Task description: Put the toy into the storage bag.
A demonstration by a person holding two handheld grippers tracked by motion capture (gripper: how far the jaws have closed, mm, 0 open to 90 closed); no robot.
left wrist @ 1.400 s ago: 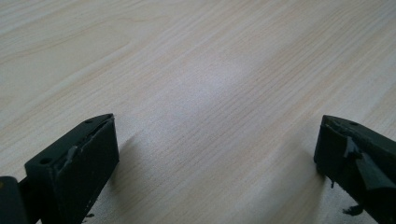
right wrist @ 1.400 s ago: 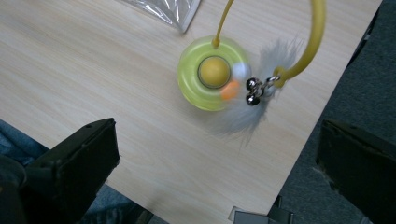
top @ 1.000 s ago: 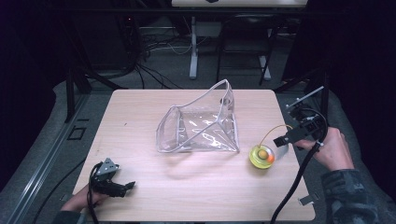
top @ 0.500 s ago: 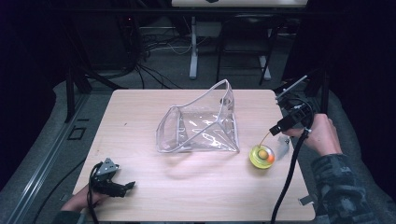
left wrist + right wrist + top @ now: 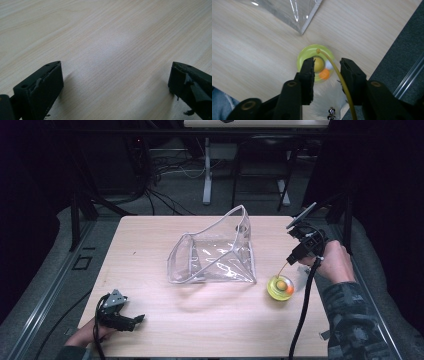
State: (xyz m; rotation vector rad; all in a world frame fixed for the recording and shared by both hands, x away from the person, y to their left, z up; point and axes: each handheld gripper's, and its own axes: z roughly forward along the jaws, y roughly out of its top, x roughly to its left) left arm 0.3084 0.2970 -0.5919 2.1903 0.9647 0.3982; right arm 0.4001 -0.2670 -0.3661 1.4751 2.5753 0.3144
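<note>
A round yellow-green toy [image 5: 280, 287] with a yellow ball and an orange ball in it lies near the table's right edge. From its rim [image 5: 318, 51] a thin yellow wire [image 5: 337, 71] rises. My right gripper [image 5: 295, 257] hovers just above the toy [image 5: 315, 63], jaws a little apart. The wire runs through the gap along the right-hand jaw, not pinched. A white feather tuft [image 5: 324, 100] and a small bell [image 5: 332, 110] sit low in that gap. My left gripper [image 5: 127, 320] rests at the table's front left, wide open over bare wood [image 5: 110, 50].
A clear plastic pouch [image 5: 215, 255] lies mid-table, its mouth standing up, its corner [image 5: 302, 31] close to the toy. The table's right edge [image 5: 387, 47] drops to grey floor just beyond the toy. Cables and stand legs [image 5: 206, 175] lie behind the table.
My right gripper has risen and moved left, from beside the toy to over it, with the wire bending along. The left gripper has stayed put.
</note>
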